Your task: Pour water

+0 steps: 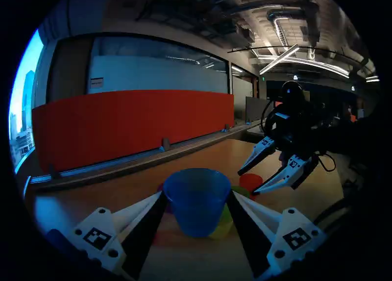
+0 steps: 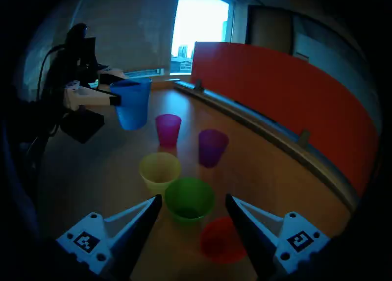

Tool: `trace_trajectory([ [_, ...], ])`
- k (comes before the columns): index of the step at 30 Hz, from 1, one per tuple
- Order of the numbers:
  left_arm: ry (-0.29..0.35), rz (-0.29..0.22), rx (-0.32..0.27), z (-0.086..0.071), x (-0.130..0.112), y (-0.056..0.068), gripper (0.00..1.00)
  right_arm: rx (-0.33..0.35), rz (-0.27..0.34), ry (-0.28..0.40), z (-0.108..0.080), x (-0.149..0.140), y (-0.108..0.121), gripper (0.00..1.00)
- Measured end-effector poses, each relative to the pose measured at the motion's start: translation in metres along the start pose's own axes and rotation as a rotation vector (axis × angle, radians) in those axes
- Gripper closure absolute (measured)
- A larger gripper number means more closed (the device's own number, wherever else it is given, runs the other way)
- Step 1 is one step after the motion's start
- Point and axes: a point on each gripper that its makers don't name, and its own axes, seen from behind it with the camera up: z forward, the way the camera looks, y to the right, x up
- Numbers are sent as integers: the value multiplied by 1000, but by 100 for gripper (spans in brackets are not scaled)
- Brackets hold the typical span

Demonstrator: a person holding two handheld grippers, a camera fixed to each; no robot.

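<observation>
My left gripper is shut on a blue cup, which it holds upright. From the right gripper view, that blue cup hangs a little above the wooden table at the far left, in the left gripper. My right gripper is open, and a green cup stands on the table below the gap between its fingers. A red cup stands beside the green one. In the left gripper view the right gripper hovers open over the red cup.
On the table also stand a yellow cup, a magenta cup and a purple cup. A red partition runs along the table's far edge. A dark stand with cables rises behind the left gripper.
</observation>
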Motion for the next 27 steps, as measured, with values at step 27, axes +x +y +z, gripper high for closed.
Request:
trace_trajectory([
  [27, 4, -1, 5, -5, -3, -3, 15, 35, -7, -71, 30, -16, -4, 0],
])
